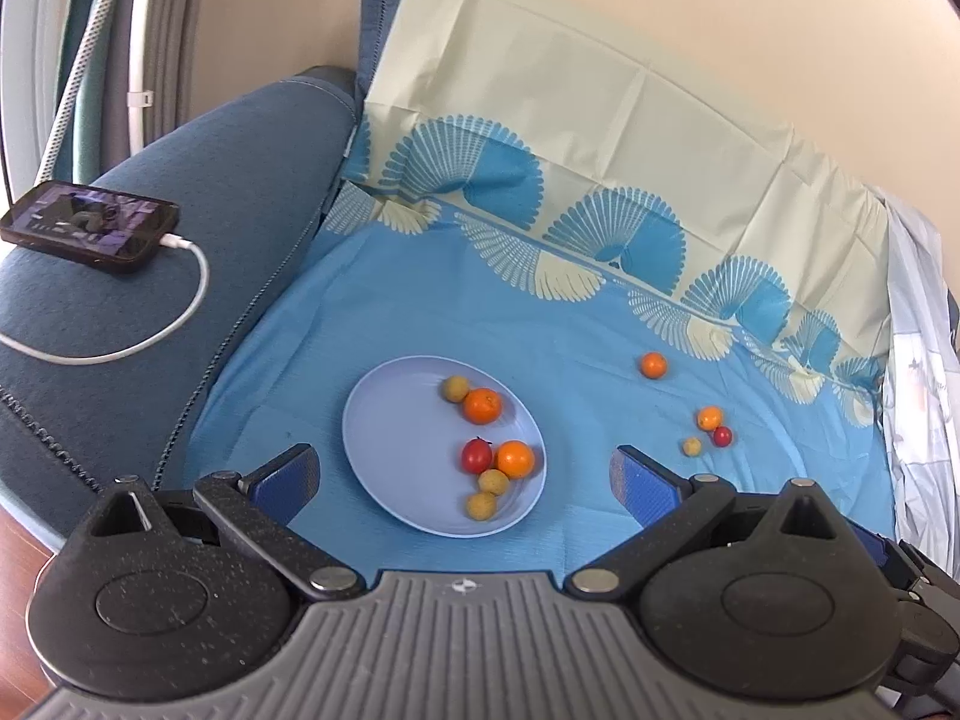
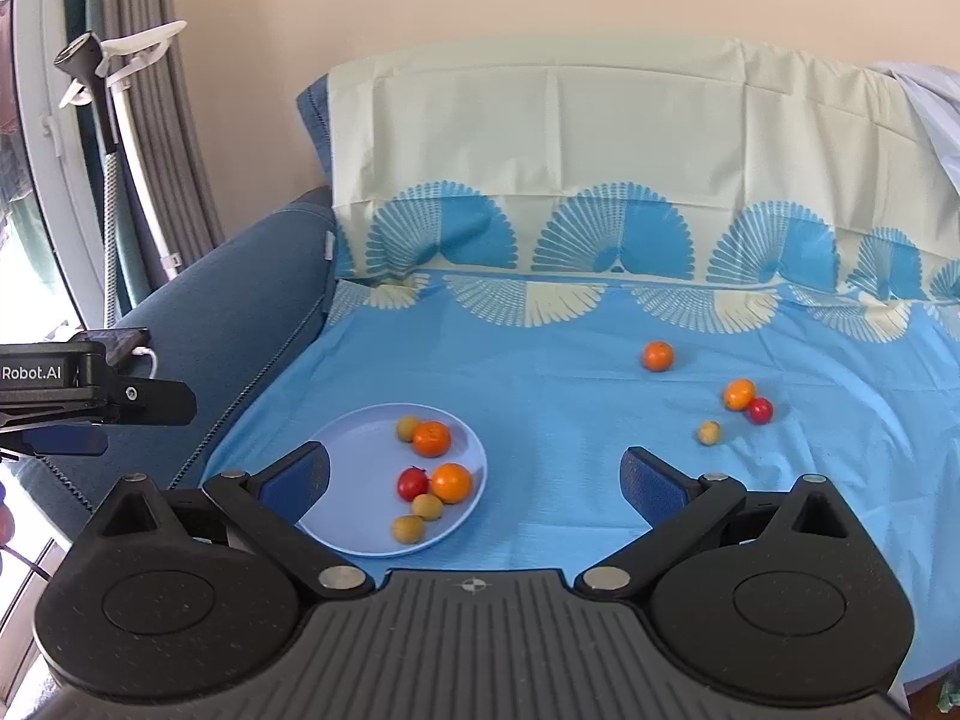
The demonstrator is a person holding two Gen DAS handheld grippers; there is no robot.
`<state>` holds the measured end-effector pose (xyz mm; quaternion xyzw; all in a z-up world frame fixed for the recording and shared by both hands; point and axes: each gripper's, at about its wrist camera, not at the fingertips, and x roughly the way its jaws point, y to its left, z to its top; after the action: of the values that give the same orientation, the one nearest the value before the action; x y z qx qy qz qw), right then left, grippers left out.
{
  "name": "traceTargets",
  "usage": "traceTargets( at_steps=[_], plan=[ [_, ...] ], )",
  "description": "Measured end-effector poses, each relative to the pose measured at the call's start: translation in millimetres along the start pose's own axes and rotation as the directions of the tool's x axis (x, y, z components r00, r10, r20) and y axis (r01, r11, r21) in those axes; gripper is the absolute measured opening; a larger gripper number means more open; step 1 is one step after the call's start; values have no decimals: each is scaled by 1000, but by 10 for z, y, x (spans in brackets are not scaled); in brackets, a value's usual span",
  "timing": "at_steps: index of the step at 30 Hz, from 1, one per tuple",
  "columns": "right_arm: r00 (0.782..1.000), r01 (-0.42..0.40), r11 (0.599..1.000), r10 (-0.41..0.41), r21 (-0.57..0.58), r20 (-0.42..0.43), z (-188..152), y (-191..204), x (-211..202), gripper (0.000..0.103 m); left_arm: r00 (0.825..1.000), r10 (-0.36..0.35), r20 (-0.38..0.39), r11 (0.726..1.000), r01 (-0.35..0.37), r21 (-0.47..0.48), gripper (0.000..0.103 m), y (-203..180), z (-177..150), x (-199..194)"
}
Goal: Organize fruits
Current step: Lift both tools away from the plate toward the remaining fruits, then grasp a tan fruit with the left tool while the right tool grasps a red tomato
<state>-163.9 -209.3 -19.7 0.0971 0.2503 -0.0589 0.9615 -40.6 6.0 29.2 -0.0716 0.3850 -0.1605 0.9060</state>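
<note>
A pale blue plate [image 1: 390,450] [image 2: 354,450] lies on the blue cloth and holds two oranges [image 1: 482,405] [image 2: 431,438], a red fruit [image 1: 476,455] [image 2: 413,483] and three small tan fruits [image 1: 482,505] [image 2: 408,528]. Loose on the cloth to the right lie an orange [image 1: 653,365] [image 2: 657,356], a second orange [image 1: 710,418] [image 2: 739,393], a red fruit [image 1: 722,435] [image 2: 759,410] and a tan fruit [image 1: 692,446] [image 2: 709,432]. My left gripper [image 1: 465,474] hangs open over the plate's near side. My right gripper [image 2: 477,474] is open too, above the cloth just right of the plate.
The patterned cloth [image 1: 540,324] covers a blue sofa seat and backrest. A phone [image 1: 90,225] on a white charging cable rests on the left armrest [image 1: 180,192]. A crumpled white cover [image 1: 924,396] lies at the right edge. The left gripper's body [image 2: 90,390] shows at the right wrist view's left edge.
</note>
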Motion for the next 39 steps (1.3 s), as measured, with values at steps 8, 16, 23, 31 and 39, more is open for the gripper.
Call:
traceTargets(
  at_steps=[8, 16, 23, 31, 39],
  plan=[
    [999, 54, 995, -54, 85, 0, -49, -414, 110, 102, 999, 12, -36, 998, -9, 67, 103, -371, 60, 324],
    [984, 180, 965, -178, 189, -27, -131, -1049, 362, 102, 997, 26, -67, 987, -15, 161, 103, -973, 135, 866],
    [952, 301, 913, -304, 274, -35, -187, -1716, 768, 102, 986, 48, -157, 979, -15, 205, 103, -1496, 177, 1708],
    [898, 436, 879, -438, 193, -31, -222, -2450, 1768, 102, 975, 84, -206, 929, -2, 369, 103, -2193, -3, 2699],
    [945, 325, 945, -323, 28, -51, -263, -2978, 2555, 99, 970, 71, -233, 858, 60, 510, 103, -2802, -283, 3570]
  ],
)
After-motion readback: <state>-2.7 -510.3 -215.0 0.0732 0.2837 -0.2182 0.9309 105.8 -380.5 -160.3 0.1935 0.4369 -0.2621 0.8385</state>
